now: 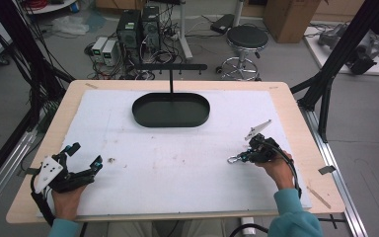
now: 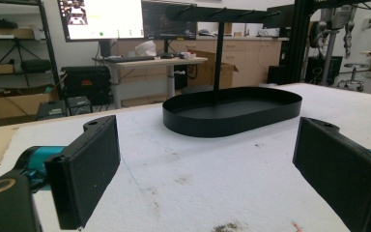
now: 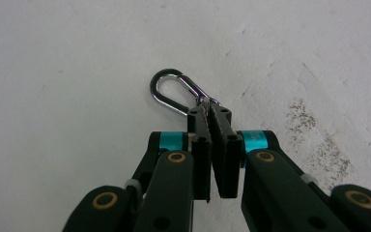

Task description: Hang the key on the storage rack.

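Observation:
A small silver carabiner (image 3: 174,92) lies on the white table cover, and my right gripper (image 3: 207,108) is shut on its near end, the loop sticking out past the fingertips. From above, the carabiner (image 1: 233,159) shows just left of the right gripper (image 1: 244,157), at the table's right side. My left gripper (image 1: 84,157) rests at the front left with its jaws wide apart and nothing between them. Ahead of the left gripper (image 2: 200,169) stands a black oval tray (image 2: 232,112) with an upright post and a crossbar of pegs.
The black tray (image 1: 170,110) sits at the back middle of the white mat (image 1: 177,163); its hanger bar (image 1: 170,66) rises over it. A small speck of debris (image 1: 111,160) lies near the left gripper. Black frame posts flank the table's sides.

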`<action>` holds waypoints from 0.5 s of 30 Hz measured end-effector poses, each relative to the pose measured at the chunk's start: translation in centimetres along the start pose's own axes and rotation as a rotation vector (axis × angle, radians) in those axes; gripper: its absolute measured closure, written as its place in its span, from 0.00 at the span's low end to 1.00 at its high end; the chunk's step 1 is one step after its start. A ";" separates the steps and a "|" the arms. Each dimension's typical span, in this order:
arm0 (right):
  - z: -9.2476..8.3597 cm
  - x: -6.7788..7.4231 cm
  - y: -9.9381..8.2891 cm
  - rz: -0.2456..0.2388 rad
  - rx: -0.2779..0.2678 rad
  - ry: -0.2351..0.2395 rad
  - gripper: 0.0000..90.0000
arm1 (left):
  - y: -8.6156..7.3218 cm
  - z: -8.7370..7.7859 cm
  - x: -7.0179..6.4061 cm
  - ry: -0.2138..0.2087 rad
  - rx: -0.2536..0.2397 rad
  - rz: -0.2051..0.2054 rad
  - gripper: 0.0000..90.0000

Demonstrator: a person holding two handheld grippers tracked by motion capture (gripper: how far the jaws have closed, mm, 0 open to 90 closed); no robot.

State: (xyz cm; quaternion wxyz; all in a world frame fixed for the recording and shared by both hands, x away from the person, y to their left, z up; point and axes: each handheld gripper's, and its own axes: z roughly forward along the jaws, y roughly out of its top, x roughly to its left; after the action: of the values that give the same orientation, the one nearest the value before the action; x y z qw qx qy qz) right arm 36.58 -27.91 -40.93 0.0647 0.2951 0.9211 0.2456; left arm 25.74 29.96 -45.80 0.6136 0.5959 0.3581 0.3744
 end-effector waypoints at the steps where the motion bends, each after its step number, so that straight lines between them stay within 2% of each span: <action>1: 0.0 0.0 0.0 -0.001 0.001 0.002 0.97 | 0.0 0.0 0.0 0.000 0.000 0.000 0.11; 3: 0.0 0.0 0.0 -0.003 0.004 0.003 0.97 | 0.0 0.0 0.0 0.000 0.000 0.000 0.11; 6: 0.0 -0.1 0.0 0.026 0.004 0.014 0.99 | 0.0 0.0 0.0 0.000 0.000 0.000 0.11; 10: -0.1 0.0 -0.1 0.035 0.001 0.027 0.99 | 0.0 0.0 0.0 0.000 -0.001 0.000 0.11; 13: -0.2 0.0 0.0 0.038 -0.022 0.034 0.99 | 0.0 0.0 0.0 0.000 0.000 0.000 0.11; 15: -0.8 -0.1 0.0 0.054 -0.082 0.052 0.99 | 0.0 0.0 0.0 0.000 0.000 0.000 0.11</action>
State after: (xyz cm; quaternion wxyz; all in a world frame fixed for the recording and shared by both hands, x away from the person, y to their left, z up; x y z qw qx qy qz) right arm 36.44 -28.33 -40.26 0.0459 0.3103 0.9035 0.2922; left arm 25.74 29.96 -45.80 0.6136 0.5957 0.3581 0.3747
